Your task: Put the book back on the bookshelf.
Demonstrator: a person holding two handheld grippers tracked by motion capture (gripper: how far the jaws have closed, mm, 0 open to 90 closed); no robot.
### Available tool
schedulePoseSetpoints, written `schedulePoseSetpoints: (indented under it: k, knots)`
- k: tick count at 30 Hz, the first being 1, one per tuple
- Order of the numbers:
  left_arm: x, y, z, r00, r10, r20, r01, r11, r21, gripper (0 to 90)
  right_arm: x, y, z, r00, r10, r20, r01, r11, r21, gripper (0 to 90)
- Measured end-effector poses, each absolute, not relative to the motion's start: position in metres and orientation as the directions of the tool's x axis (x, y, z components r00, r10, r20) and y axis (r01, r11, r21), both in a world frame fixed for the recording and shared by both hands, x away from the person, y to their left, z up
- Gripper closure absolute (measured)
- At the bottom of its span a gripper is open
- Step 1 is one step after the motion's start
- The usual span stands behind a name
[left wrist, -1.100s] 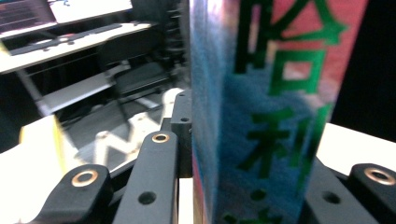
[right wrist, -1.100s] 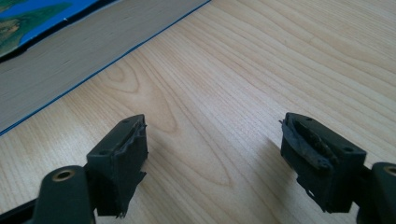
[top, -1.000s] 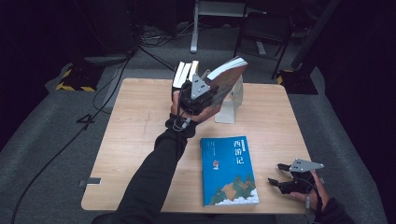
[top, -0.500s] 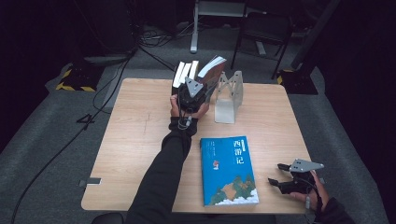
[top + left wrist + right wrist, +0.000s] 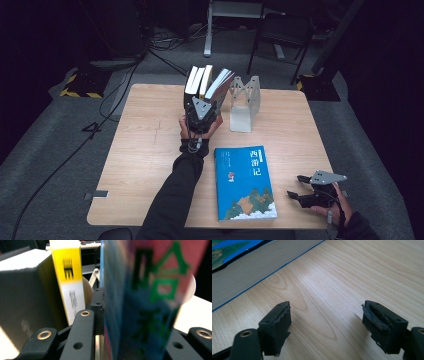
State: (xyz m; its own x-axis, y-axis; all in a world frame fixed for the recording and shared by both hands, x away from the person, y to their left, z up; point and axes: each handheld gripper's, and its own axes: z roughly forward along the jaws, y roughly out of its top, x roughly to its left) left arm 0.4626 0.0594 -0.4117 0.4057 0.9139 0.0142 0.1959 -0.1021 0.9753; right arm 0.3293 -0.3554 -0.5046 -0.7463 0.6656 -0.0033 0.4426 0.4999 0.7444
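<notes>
At the back of the table my left gripper (image 5: 202,111) is shut on a book with a blue and pink cover (image 5: 221,84), held nearly upright. The left gripper view has this book (image 5: 150,302) between the jaws, its green characters blurred. It leans against two other upright books (image 5: 197,80): one with a yellow spine (image 5: 68,277) and a grey one (image 5: 25,297). A white metal bookend (image 5: 245,102) stands just to the right, apart from them. My right gripper (image 5: 297,188) rests open and empty near the front right corner, its jaws (image 5: 325,317) wide over bare wood.
A large blue book with white characters (image 5: 245,182) lies flat on the wooden table (image 5: 145,150), between my two arms; its page edge (image 5: 249,272) lies just beyond the right jaws. Cables and chair legs (image 5: 280,45) are on the dark floor behind.
My left gripper has carried the held book left, away from the bookend, and tipped it from a flat slant to nearly upright beside the standing books. The right gripper has stayed put.
</notes>
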Motion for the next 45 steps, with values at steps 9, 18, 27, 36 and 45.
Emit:
schedulePoseSetpoints:
  k: [9,18,27,36,45]
  knots:
    - [0.453,0.071,-0.423,0.418,0.908,-0.004,0.197,-0.086,0.977,68.2,0.330,-0.355,-0.505,-0.747,0.665,-0.003,0.442,0.500,0.744,22.2]
    - [0.443,0.074,-0.455,0.400,0.915,-0.048,0.283,-0.074,0.956,64.0,0.329,-0.355,-0.505,-0.749,0.663,-0.003,0.441,0.501,0.745,22.1]
    - [0.436,0.063,-0.467,0.356,0.934,-0.018,0.304,-0.098,0.948,73.8,0.330,-0.355,-0.505,-0.749,0.663,-0.003,0.442,0.503,0.743,21.5]
    - [0.452,0.041,-0.464,0.302,0.951,-0.063,0.334,-0.043,0.942,74.1,0.330,-0.355,-0.505,-0.749,0.662,-0.001,0.443,0.502,0.743,21.5]
    - [0.467,0.033,-0.465,0.293,0.955,-0.045,0.326,-0.056,0.944,74.0,0.330,-0.355,-0.505,-0.749,0.662,-0.001,0.443,0.503,0.743,21.4]
